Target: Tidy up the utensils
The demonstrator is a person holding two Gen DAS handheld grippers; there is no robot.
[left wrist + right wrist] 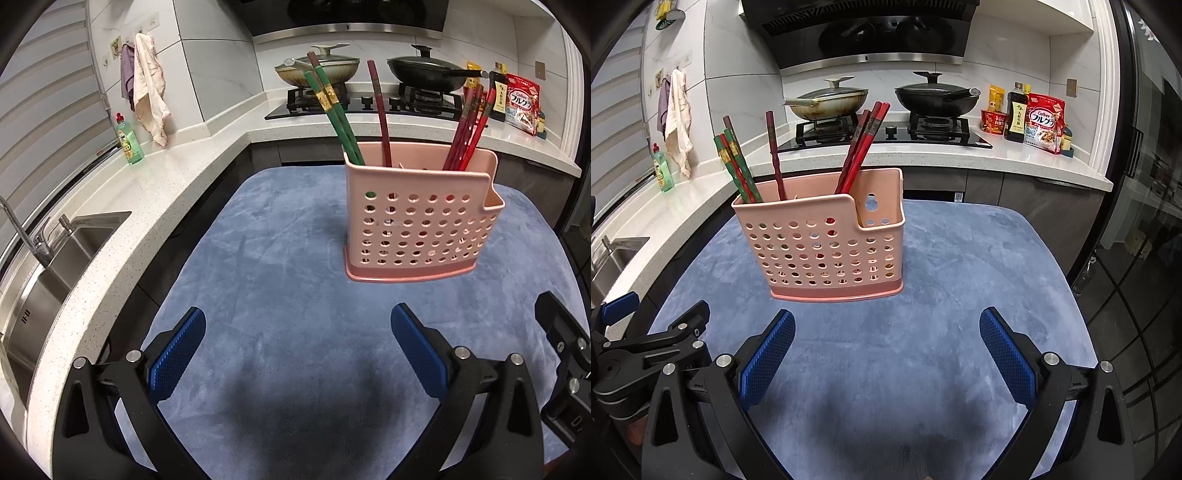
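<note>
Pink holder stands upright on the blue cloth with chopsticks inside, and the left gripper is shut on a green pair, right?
Not quite. The left gripper is open and holds nothing, as the left wrist view shows. The green chopsticks already stand in the pink holder, which is upright on the blue cloth.

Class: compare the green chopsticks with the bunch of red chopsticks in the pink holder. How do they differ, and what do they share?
The green chopsticks have gold bands and lean left at the holder's left end. The red chopsticks lack gold bands and lean right nearer the notched end. The red bunch has more sticks than the green. Both stand with their ends inside the holder.
</note>
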